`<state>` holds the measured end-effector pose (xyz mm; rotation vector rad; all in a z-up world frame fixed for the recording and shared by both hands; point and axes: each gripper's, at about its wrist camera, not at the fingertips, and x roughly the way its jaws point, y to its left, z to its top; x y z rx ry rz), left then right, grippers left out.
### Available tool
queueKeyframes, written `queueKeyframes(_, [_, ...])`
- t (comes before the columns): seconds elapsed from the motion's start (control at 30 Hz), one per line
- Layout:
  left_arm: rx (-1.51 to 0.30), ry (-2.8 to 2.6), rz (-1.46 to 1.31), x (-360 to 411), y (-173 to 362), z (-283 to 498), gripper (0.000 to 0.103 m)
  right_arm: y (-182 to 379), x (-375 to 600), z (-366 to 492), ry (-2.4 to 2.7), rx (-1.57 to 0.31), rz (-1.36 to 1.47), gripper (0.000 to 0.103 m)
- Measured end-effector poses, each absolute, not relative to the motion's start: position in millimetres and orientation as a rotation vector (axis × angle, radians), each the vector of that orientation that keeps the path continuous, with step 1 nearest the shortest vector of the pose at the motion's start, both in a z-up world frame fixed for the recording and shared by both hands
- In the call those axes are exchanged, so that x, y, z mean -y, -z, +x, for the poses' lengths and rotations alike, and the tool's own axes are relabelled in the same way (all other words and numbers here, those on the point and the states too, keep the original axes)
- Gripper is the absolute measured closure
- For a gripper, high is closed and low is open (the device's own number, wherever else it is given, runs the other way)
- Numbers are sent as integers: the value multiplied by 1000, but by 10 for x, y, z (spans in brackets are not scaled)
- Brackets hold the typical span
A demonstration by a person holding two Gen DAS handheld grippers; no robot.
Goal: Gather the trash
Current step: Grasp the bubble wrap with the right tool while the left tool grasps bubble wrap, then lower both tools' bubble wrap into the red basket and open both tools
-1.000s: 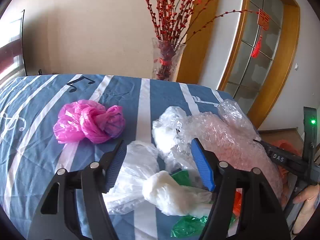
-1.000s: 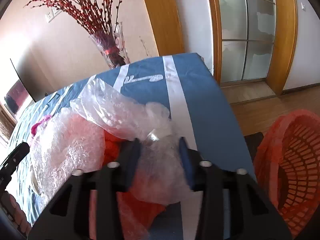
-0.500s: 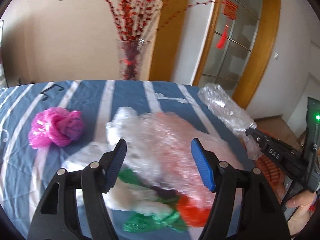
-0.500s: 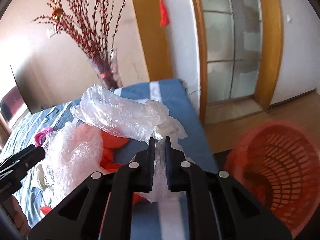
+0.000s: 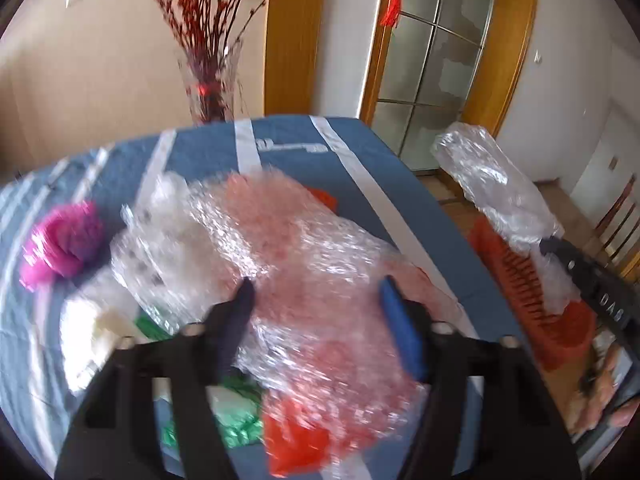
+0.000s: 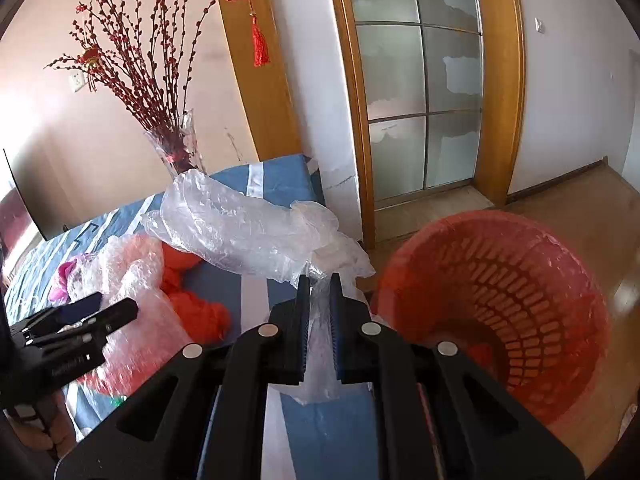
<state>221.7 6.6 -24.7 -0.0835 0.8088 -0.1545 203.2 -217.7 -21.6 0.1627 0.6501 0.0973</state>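
A big sheet of pinkish bubble wrap (image 5: 304, 264) lies on the blue striped tablecloth (image 5: 360, 152). My left gripper (image 5: 318, 300) is over it, jaws closing, with the wrap bulging between the fingers; blur hides whether the pads squeeze it. From the right wrist view the left gripper (image 6: 108, 306) shows low at the left. My right gripper (image 6: 319, 280) is shut on a crumpled clear plastic bag (image 6: 240, 232), held in the air beside the table's right edge. The same clear bag (image 5: 492, 188) hangs above the orange slatted basket (image 6: 500, 300) on the floor.
A pink bag (image 5: 60, 240), a white bag (image 5: 92, 328), a green bag (image 5: 236, 420) and a red bag (image 5: 296, 436) lie around the bubble wrap. A glass vase (image 6: 176, 148) of red branches stands at the table's far edge. A hand (image 5: 608, 400) holds the right gripper.
My left gripper slid right from the white bags onto the bubble wrap, and its jaws narrowed. My right gripper shut on the clear bag and carried it off the table toward the basket.
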Motion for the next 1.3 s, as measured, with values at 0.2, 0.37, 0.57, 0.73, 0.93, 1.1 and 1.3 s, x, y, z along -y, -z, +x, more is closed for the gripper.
queueKeyframes(0.2, [-798, 215, -170, -179, 204, 2158, 84, 217, 2235, 1940, -101, -649, 170, 93])
queueKeyframes(0.37, [-757, 234, -169, -180, 63, 2056, 94, 190, 2300, 1861, -97, -636, 181, 93])
queueKeyframes(0.57, [-724, 256, -148, -93, -71, 1958, 98, 148, 2382, 1766, -94, -620, 185, 93])
queueKeyframes(0.73, [-683, 289, -139, 24, -245, 1865, 98, 101, 2458, 1685, -85, -600, 193, 93])
queueKeyframes(0.93, [-649, 348, -126, 297, -422, 1800, 98, 25, 2672, 1560, -36, -567, 210, 93])
queueKeyframes(1.1, [-645, 420, -107, 685, -463, 1770, 98, 13, 2920, 1463, 30, -552, 229, 93])
queueKeyframes(1.3, [-650, 497, -77, 1182, -427, 1762, 98, 23, 3240, 1344, 125, -536, 248, 93])
